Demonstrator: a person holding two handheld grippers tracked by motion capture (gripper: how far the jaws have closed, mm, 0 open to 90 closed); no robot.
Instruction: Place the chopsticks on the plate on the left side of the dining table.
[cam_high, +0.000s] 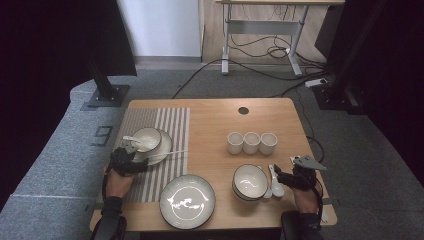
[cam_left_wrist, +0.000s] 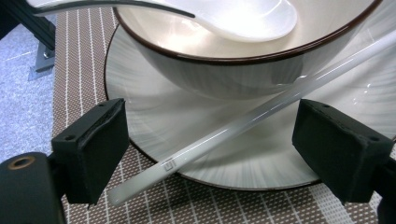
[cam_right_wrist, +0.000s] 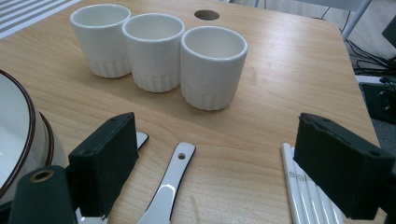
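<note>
White chopstick (cam_left_wrist: 261, 114) lies slantwise across the plate (cam_left_wrist: 154, 126) rim at 6 o'clock of the bowl (cam_left_wrist: 224, 70), between the left gripper (cam_left_wrist: 212, 140)'s spread, untouching jaws, apparently lined up to pinch it; right gripper (cam_right_wrist: 233, 161) waits open.

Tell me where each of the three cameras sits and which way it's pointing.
High view: above the near table edge, looking forward and down; both forearms, left gripper, right gripper.
Left gripper view: rides the left gripper, facing a brown-rimmed white bowl on a plate, white chopstick between open jaws.
Right gripper view: faces three white ribbed cups; jaws open.
Shared: the cups.
</note>
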